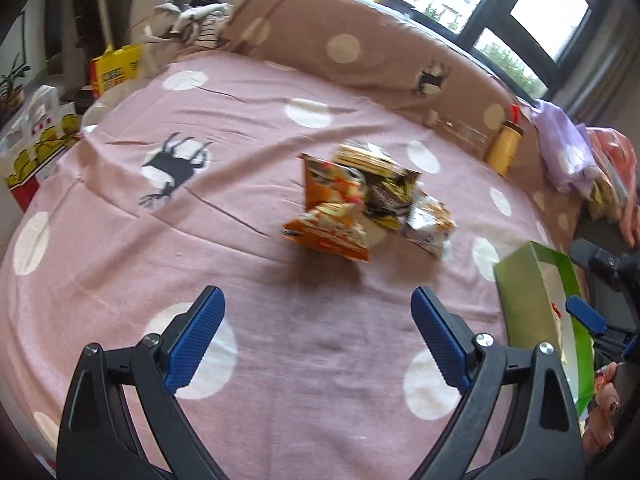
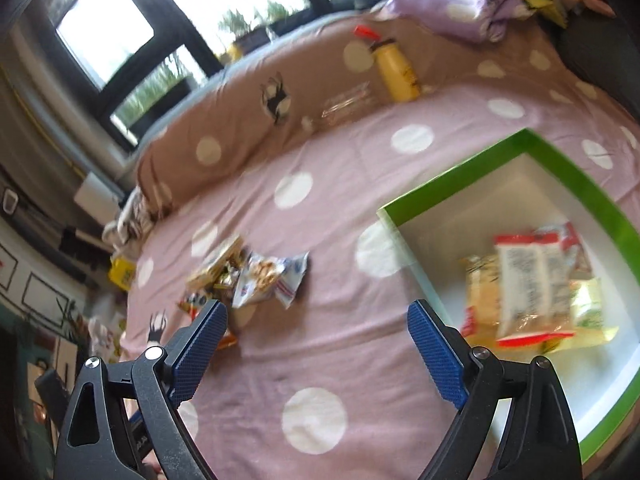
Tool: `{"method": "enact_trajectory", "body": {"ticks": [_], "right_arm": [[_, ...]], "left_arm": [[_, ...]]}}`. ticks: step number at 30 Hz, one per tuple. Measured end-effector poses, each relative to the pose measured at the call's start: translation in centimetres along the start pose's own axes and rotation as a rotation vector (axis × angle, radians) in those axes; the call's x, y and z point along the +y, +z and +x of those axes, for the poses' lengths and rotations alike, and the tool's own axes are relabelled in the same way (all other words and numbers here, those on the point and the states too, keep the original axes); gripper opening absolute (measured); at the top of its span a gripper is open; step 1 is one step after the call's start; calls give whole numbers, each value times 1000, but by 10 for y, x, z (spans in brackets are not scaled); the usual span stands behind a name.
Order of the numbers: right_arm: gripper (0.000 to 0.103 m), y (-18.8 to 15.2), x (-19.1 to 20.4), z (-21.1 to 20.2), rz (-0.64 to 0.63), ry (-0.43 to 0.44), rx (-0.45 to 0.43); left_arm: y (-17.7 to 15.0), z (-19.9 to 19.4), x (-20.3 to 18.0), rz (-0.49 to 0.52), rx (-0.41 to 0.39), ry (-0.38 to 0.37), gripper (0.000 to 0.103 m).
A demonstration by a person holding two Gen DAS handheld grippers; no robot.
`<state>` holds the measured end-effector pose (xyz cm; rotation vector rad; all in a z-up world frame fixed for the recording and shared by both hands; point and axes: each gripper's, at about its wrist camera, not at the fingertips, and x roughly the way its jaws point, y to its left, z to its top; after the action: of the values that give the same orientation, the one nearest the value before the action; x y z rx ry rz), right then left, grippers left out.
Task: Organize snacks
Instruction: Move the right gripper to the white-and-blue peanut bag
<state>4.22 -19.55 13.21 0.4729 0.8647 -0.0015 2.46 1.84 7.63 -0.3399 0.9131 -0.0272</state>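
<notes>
Lying in a loose heap near the middle of the pink dotted bedspread (image 1: 120, 264), the snack packets (image 1: 360, 204) still outside the box overlap one another, so an exact count is hard. In the left wrist view at least five show: two orange bags (image 1: 326, 234) in front, a dark brown packet (image 1: 386, 194) behind them, a flat striped biscuit pack (image 1: 366, 158) at the back, and a white pretzel-type bag (image 1: 430, 222) on the right side. The orange bags run lengthwise roughly from near to far, the front one tilted with its lower edge toward the camera. In the right wrist view the white bag (image 2: 270, 278) lies with its long axis roughly across the frame.

The green-rimmed box (image 2: 576, 184) with a white interior sits on the bedspread just right of the heap, apart from it. Inside it lie about three packets (image 2: 532, 292), overlapping, their long axes running toward the camera; motion blur hides the print.

The left gripper (image 1: 318, 336) hovers above the bedspread short of the heap, its blue pads spread wide and holding nothing. The right gripper (image 2: 318, 346) hangs between heap and box, likewise spread wide and empty.

Farther off, one yellow bottle (image 1: 504, 146) stands against the brown dotted bolster (image 1: 344, 48), with a lilac cloth bundle (image 2: 452, 2) beyond it.
</notes>
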Motion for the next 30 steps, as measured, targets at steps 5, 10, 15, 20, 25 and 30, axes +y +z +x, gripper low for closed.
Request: {"method": "enact_trajectory", "body": {"ticks": [5,10,15,20,25,30], "right_arm": [[92,14,43,60,-106,29,132],[92,22,49,116,-129,-41,189],[89,23,30,143,-68,-35,195],[77,19,17,148,-5,88,197],[52,12,19,148,4,121,215],[47,6,30,125,-33,100,206]], "left_arm": [[4,-4,19,-49,-6,4,95],[7,1,26,-57,9,34,95],[10,-1,36,-80,9,24,95],[11,2,39,-93,24,44,95],[10,2,37,-85,28,44,95],[9,4,37,-85,39,39,95]]}}
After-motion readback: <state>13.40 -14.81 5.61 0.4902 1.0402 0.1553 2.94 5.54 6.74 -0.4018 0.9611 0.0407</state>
